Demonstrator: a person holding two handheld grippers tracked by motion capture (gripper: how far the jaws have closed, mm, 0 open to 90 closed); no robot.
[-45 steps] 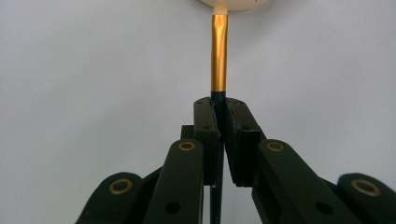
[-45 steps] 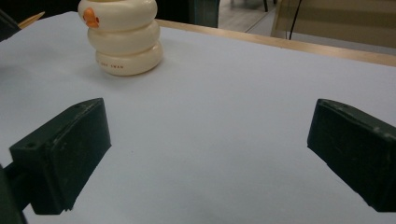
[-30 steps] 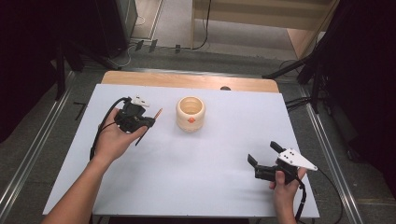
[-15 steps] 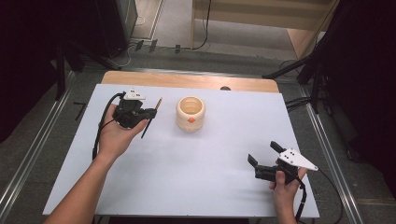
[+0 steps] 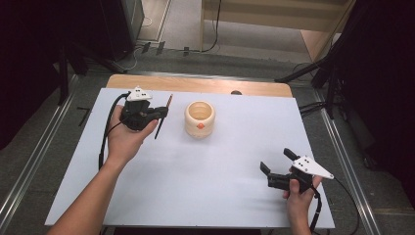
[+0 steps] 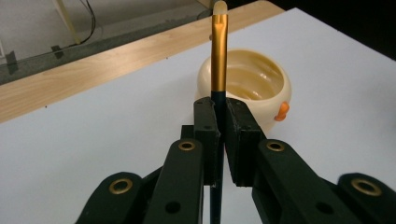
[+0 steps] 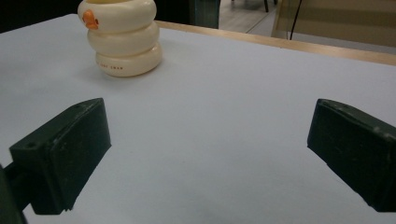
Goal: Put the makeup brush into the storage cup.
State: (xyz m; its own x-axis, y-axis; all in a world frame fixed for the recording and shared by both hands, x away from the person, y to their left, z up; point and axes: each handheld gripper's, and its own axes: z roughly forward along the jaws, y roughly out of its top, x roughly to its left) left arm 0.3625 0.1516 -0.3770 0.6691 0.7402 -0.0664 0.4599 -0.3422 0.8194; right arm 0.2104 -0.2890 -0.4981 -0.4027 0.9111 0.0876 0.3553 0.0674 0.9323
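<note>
A cream, ring-shaped pot [image 5: 199, 118] with a small orange knob stands at the middle back of the white table [image 5: 195, 166]. Left of it my left gripper [image 5: 160, 113] is shut on a thin brush [image 5: 163, 116] with a dark handle, a gold ferrule and a pale tip. The left gripper view shows the brush [image 6: 218, 51] rising upright between the closed jaws, with the pot [image 6: 254, 84] just behind it. My right gripper [image 5: 278, 164] stands open near the table's front right, nothing between its jaws. The pot [image 7: 122, 39] stands far off in the right gripper view.
A wooden strip [image 5: 195, 84] runs along the table's far edge. Metal rails [image 5: 347, 161] flank the table on both sides. Black stands and cables sit on the floor behind.
My left gripper has lifted and moved right toward the pot, and the brush has turned more upright. The right gripper has stayed put.
</note>
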